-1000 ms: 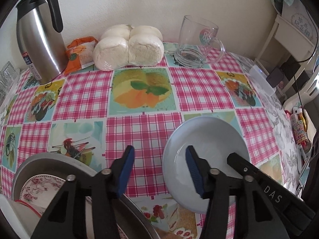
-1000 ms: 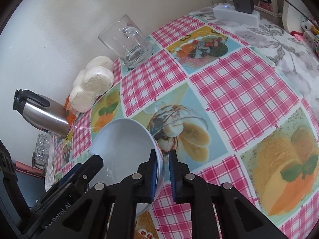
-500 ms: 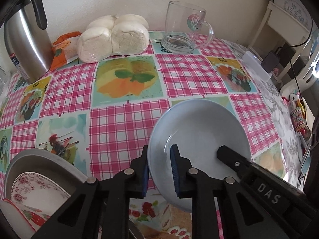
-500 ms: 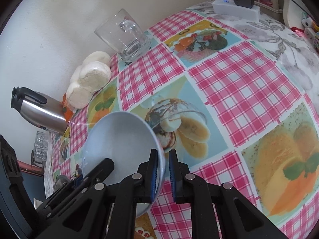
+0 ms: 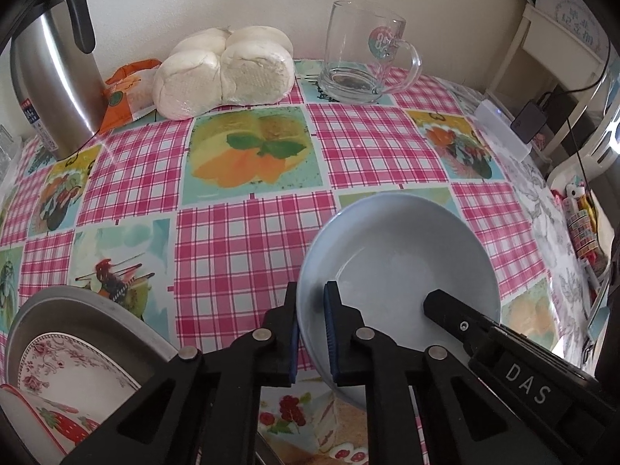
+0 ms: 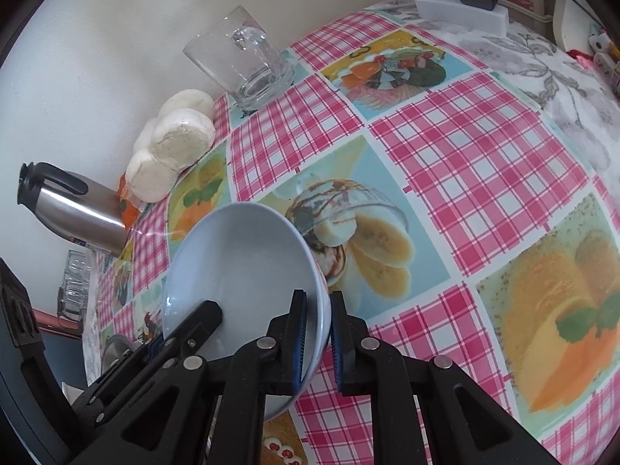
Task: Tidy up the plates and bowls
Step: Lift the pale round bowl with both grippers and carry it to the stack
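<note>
At the far left of the left wrist view a steel thermos jug [image 5: 50, 77] stands by the wall, and below it, at the table's near corner, a metal tray [image 5: 77, 310] holds a floral plate [image 5: 69, 364] and a strawberry-patterned dish [image 5: 46, 422]. Next along the wall come an orange packet [image 5: 124, 93], a wrapped bundle of white buns [image 5: 224, 69] and a glass mug [image 5: 364, 54], all on the pink checked tablecloth [image 5: 232, 255]. Toward the right, the pale blue bowl [image 5: 403, 263] is tilted above the cloth, held at two edges. The left gripper [image 5: 311, 333] has just been closing, and its blue-padded jaws now pinch the bowl's left rim, one pad outside, one inside. The right gripper [image 6: 318, 343] clamps the opposite rim in the same way; in the left wrist view its black finger reaches into the bowl from the right. Beyond it, at the table's right end, a white box [image 5: 503, 128] lies on a grey floral cloth [image 5: 550, 224].
</note>
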Motion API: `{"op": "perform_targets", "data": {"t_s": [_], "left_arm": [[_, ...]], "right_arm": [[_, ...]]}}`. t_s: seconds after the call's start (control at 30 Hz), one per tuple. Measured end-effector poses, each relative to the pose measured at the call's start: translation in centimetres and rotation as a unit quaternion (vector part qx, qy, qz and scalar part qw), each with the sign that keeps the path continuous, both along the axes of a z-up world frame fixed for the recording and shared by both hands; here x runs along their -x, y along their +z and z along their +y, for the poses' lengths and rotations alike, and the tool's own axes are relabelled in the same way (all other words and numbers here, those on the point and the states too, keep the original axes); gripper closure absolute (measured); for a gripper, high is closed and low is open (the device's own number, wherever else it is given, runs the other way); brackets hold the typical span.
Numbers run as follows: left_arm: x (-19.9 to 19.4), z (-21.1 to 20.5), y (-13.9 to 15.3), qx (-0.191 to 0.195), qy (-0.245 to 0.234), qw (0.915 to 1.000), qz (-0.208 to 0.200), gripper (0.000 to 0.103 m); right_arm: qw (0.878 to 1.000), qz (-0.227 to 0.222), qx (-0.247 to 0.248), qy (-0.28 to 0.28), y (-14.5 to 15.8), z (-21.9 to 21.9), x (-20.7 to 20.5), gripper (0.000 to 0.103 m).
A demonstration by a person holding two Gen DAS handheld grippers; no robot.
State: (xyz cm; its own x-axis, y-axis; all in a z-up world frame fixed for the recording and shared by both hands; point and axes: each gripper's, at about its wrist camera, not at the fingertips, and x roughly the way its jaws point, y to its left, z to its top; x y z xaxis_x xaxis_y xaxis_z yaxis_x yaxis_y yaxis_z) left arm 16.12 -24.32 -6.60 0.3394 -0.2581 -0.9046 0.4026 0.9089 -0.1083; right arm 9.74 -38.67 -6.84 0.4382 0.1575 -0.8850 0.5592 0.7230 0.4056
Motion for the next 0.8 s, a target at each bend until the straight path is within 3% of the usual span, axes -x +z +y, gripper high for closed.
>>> {"op": "perform_targets", "data": {"t_s": [0.53,0.8], "left_arm": [[0.6,-0.2,3.3,0.030,-0.009,0.9992,-0.024,0.093],[1.8,0.6,8.5,0.061,-0.012,0.9952,-0.075,0.093]], "right_arm": [[1.000,-0.001,0.011,-0.012,2.1,-0.8,0.8,0.090],[0.998,-0.048,0.024,-0.016,6.6,-0.5,1.5,0.090]]}}
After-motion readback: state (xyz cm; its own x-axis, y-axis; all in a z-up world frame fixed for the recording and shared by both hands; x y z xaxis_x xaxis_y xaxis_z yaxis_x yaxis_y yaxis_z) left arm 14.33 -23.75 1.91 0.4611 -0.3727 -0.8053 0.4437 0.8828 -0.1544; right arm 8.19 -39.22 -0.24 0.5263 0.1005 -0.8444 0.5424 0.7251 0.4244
